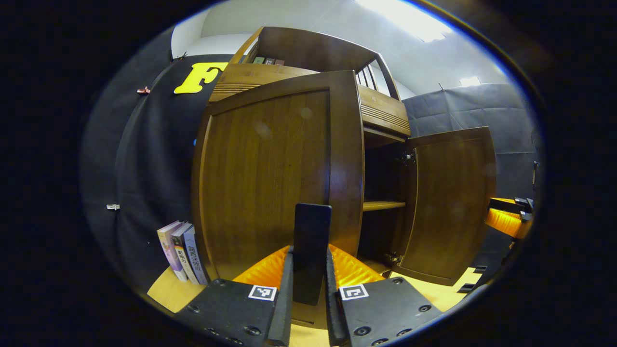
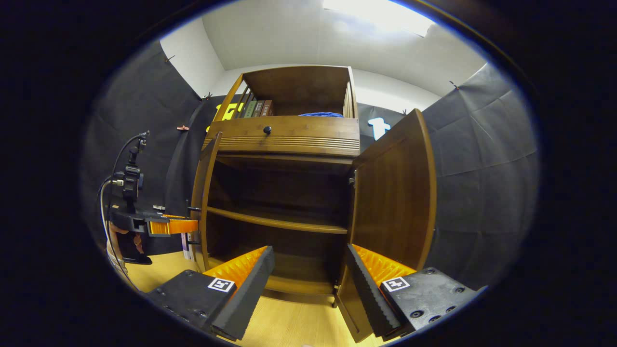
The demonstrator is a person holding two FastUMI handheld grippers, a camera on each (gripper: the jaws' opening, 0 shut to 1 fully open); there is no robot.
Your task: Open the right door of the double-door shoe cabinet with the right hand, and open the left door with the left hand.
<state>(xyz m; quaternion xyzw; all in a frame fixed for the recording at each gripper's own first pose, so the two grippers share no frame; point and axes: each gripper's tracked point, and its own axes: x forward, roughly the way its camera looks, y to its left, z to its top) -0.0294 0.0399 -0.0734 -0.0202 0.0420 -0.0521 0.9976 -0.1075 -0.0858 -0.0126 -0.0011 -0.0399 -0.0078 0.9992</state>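
The brown wooden shoe cabinet (image 2: 289,137) stands with both doors swung out. In the left gripper view the left door (image 1: 270,178) rises close ahead, and its dark upright handle (image 1: 312,226) sits between the fingers of my left gripper (image 1: 310,262), which is shut on it. The right door (image 1: 448,202) hangs open farther right. In the right gripper view the left door (image 2: 205,202) shows edge-on, with the left gripper (image 2: 166,225) and a hand at it. My right gripper (image 2: 308,289) is open, low before the cabinet's opening, its right finger just beside the right door (image 2: 395,193).
An inner shelf (image 2: 274,221) crosses the dark, bare interior. Above the doors is a drawer with a knob (image 2: 266,129), and above that books (image 2: 260,108) and something blue (image 2: 320,114). A few books (image 1: 181,258) stand on the wooden floor (image 2: 289,323) left of the cabinet.
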